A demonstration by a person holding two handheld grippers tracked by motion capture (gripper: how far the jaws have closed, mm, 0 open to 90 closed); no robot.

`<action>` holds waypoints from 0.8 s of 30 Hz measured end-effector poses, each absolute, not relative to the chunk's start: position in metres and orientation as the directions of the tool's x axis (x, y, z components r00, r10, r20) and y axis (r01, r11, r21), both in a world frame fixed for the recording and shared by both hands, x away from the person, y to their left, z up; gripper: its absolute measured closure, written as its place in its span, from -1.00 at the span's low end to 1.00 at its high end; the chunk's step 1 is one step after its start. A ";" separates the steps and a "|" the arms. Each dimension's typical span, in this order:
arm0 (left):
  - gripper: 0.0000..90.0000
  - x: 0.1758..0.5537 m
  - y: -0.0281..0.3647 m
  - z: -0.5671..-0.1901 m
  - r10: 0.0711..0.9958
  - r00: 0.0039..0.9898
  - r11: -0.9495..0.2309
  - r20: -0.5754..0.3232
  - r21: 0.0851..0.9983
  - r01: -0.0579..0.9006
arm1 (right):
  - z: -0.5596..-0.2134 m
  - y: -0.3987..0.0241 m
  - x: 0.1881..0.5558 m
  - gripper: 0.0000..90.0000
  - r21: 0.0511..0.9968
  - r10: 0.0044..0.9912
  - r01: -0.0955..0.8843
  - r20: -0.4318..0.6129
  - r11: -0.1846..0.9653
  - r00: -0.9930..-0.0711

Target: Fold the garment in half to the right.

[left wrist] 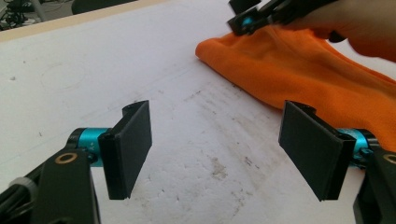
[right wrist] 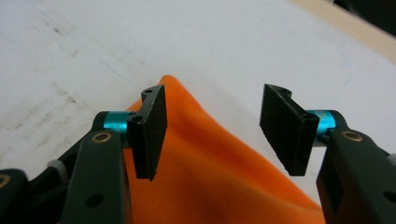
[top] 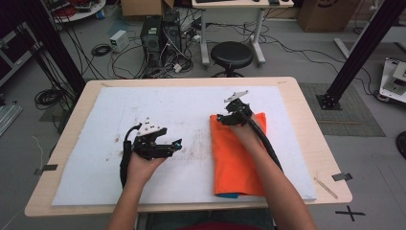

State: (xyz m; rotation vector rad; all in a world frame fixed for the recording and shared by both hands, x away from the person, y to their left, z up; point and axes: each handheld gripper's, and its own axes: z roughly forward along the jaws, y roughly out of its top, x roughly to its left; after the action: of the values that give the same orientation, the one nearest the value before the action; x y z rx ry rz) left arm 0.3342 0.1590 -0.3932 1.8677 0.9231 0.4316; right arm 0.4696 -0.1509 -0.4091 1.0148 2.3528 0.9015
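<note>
Table runs across the middle of the high view, pale wood rim with a white sheet covering most of it; the sheet is scuffed and stained near its centre. On the right half of that sheet lies the orange cloth, folded into a long rectangle running from mid-frame down toward the lower edge, with a sliver of blue showing under its near end. Judge it light, limp and soft: it will sag and unfold if you lift from one point, and it should not slip in the pads. Best hold looks like a corner or a folded edge, pinching all layers together, one grip at each end of the same edge so the fold stays true. Your right gripper sits over the cloth's far left corner, jaws parted with the cloth below and between them, pads not pressing, nothing gripped. Your left gripper rests left of centre over bare sheet, jaws spread wide and empty, the cloth's edge just beyond its right pad in the left gripper view.
</note>
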 end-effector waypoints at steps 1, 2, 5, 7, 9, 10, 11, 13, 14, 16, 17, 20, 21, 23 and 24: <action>-0.43 0.334 0.159 -0.393 0.754 0.649 -0.240 -0.097 0.880 0.410 | -0.406 -0.155 0.468 -0.06 0.711 0.754 0.474 -0.119 0.518 -0.646; -0.43 0.334 0.159 -0.393 0.755 0.649 -0.240 -0.095 0.881 0.408 | -0.400 -0.162 0.465 -0.06 0.725 0.757 0.466 -0.116 0.507 -0.643; -0.43 0.334 0.159 -0.393 0.756 0.647 -0.237 -0.097 0.881 0.409 | -0.391 -0.178 0.458 -0.06 0.743 0.763 0.454 -0.117 0.493 -0.636; -0.43 0.334 0.159 -0.393 0.756 0.648 -0.239 -0.095 0.881 0.409 | -0.386 -0.193 0.452 -0.07 0.748 0.772 0.452 -0.124 0.485 -0.624; -0.43 0.334 0.159 -0.393 0.757 0.646 -0.238 -0.096 0.881 0.410 | -0.383 -0.206 0.447 -0.07 0.756 0.784 0.458 -0.113 0.467 -0.611; -0.43 0.335 0.159 -0.393 0.757 0.646 -0.237 -0.096 0.881 0.410 | -0.382 -0.215 0.444 -0.07 0.763 0.793 0.458 -0.113 0.455 -0.599; -0.43 0.335 0.160 -0.394 0.757 0.646 -0.241 -0.094 0.879 0.411 | -0.382 -0.223 0.443 -0.07 0.769 0.802 0.460 -0.112 0.445 -0.587; -0.43 0.335 0.160 -0.394 0.757 0.647 -0.242 -0.094 0.879 0.411 | -0.383 -0.239 0.441 -0.06 0.773 0.824 0.478 -0.101 0.418 -0.557; -0.43 0.335 0.160 -0.394 0.757 0.646 -0.243 -0.094 0.878 0.412 | -0.385 -0.248 0.441 -0.06 0.770 0.837 0.495 -0.093 0.404 -0.539; -0.43 0.335 0.159 -0.394 0.758 0.646 -0.242 -0.095 0.878 0.414 | -0.393 -0.266 0.444 -0.02 0.762 0.868 0.535 -0.068 0.363 -0.491; -0.43 0.335 0.159 -0.395 0.758 0.645 -0.240 -0.098 0.878 0.415 | -0.395 -0.271 0.444 0.02 0.757 0.872 0.546 -0.063 0.359 -0.486; -0.43 0.336 0.158 -0.396 0.757 0.646 -0.245 -0.097 0.874 0.419 | -0.415 -0.289 0.452 0.31 0.721 0.892 0.619 0.003 0.312 -0.453; -0.43 0.337 0.158 -0.397 0.758 0.644 -0.245 -0.098 0.873 0.422 | -0.419 -0.292 0.454 0.46 0.711 0.893 0.634 0.020 0.304 -0.450; -0.43 0.337 0.158 -0.398 0.758 0.645 -0.248 -0.099 0.871 0.425 | -0.426 -0.295 0.459 0.85 0.707 0.880 0.643 0.061 0.295 -0.471; -0.43 0.337 0.158 -0.398 0.760 0.643 -0.246 -0.100 0.871 0.426 | -0.426 -0.294 0.459 0.95 0.711 0.881 0.635 0.046 0.302 -0.470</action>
State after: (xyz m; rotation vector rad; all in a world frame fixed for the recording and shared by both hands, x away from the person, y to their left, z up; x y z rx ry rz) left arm 0.3369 0.1583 -0.3980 1.8790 0.9399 0.4259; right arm 0.4593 -0.2943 -0.4259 1.3618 2.2216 0.9661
